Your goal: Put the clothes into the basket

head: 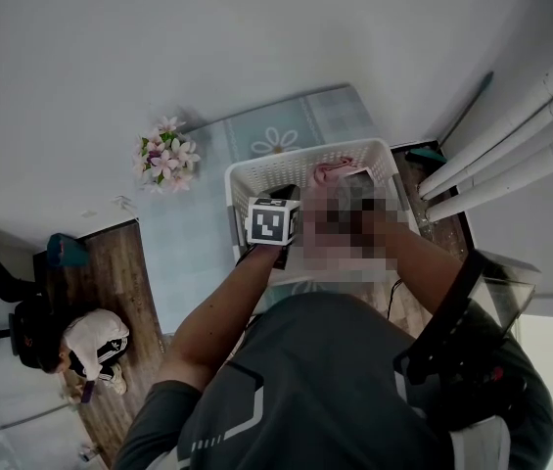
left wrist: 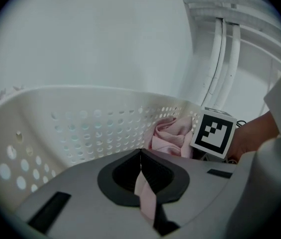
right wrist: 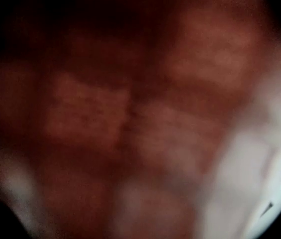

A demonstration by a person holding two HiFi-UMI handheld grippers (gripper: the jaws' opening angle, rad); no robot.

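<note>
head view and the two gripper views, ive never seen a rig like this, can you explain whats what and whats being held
There is no robot here: a person holds a two-jaw gripper in each hand. The head view comes from a camera on the person's head, looking down past their arms at a white basket on a pale blue mat, with flowers beside it. The other two cameras ride on the grippers themselves. The left gripper points into the basket, its jaws shut on a strip of pink cloth; more pink cloth is bunched against the basket's far wall. The right gripper shows towards that view's right. The right gripper view is only a reddish blur, so its jaws cannot be read.
</note>
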